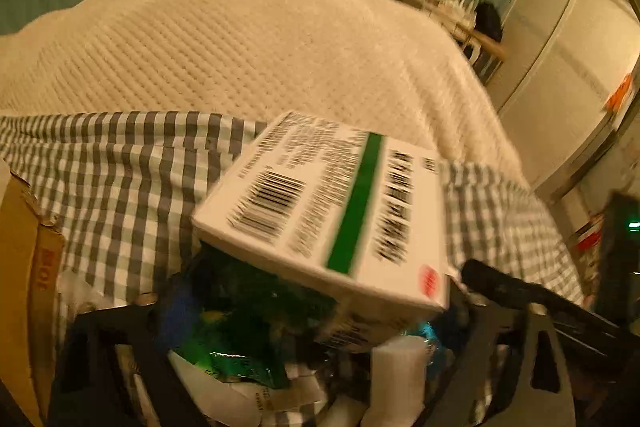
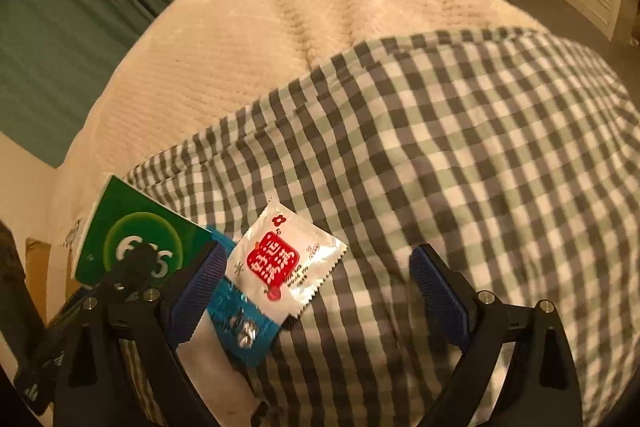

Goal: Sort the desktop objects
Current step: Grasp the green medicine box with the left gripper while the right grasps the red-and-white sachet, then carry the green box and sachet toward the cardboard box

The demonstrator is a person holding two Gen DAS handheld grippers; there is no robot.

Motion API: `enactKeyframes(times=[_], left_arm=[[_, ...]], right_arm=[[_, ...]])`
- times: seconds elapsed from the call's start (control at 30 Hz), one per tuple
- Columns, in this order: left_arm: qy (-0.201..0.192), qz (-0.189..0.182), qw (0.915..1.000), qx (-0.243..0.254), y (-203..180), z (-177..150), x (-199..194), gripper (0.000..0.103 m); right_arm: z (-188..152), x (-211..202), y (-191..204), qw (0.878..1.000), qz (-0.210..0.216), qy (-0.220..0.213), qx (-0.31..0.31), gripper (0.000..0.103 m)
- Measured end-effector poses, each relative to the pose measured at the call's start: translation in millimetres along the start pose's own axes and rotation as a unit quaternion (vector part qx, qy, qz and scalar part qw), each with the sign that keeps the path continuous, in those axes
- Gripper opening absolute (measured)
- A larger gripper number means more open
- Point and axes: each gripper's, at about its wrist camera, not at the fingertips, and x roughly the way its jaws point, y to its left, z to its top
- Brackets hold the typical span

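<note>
In the left wrist view a white box [image 1: 332,211] with a green stripe, barcodes and a red mark fills the space between my left gripper's black fingers [image 1: 520,307], blurred and tilted; whether the jaws hold it is unclear. Green and blue packets [image 1: 224,347] lie below it. In the right wrist view my right gripper [image 2: 316,291] is open and empty over the checked cloth [image 2: 460,155]. A white sachet with a red label [image 2: 284,259], a blue packet [image 2: 240,323] and a green box [image 2: 136,239] lie by its left finger [image 2: 196,291].
A cream quilted blanket [image 1: 248,39] covers the bed beyond the checked cloth. A brown cardboard box [image 1: 28,267] stands at the left edge of the left wrist view. Teal curtains, a desk and louvred doors are in the background.
</note>
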Motion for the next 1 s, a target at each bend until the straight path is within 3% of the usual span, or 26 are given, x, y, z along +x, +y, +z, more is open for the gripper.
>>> enactKeyframes(times=[0.17,0.33,0.43,0.53,0.6,0.63,0.77,1.0], left_arm=[[-0.022,0.006,0.9996,-0.019,16.4,8.6,-13.4,0.088],[-0.061,0.052,0.9968,-0.002,26.6,19.4,-30.4,0.088],[-0.053,0.056,0.9970,-0.013,34.1,19.1,-27.7,0.087],[-0.041,0.054,0.9974,-0.023,38.7,13.3,-25.3,0.085],[-0.039,0.055,0.9976,-0.015,37.7,10.0,-25.1,0.084],[-0.040,0.055,0.9976,-0.012,38.5,8.3,-26.8,0.084],[-0.032,0.053,0.9980,-0.007,32.2,5.5,-29.9,0.083],[-0.027,0.045,0.9986,-0.013,23.1,6.0,-47.8,0.083]], right_arm=[[6.2,15.7,8.9,1.000,-0.015,-0.004,0.001,0.095],[6.7,23.2,26.5,0.999,-0.035,-0.010,-0.016,0.095],[0.6,28.3,35.2,0.998,-0.053,-0.001,-0.033,0.093],[-6.2,33.6,37.7,0.998,-0.050,0.020,-0.038,0.063],[-7.8,30.4,35.7,0.998,-0.049,0.018,-0.039,0.056],[-7.7,28.9,34.8,0.998,-0.048,0.018,-0.041,0.046],[-8.2,17.2,29.0,0.998,-0.040,0.011,-0.045,0.030],[-13.7,-12.0,26.2,0.997,-0.041,0.002,-0.062,0.016]])
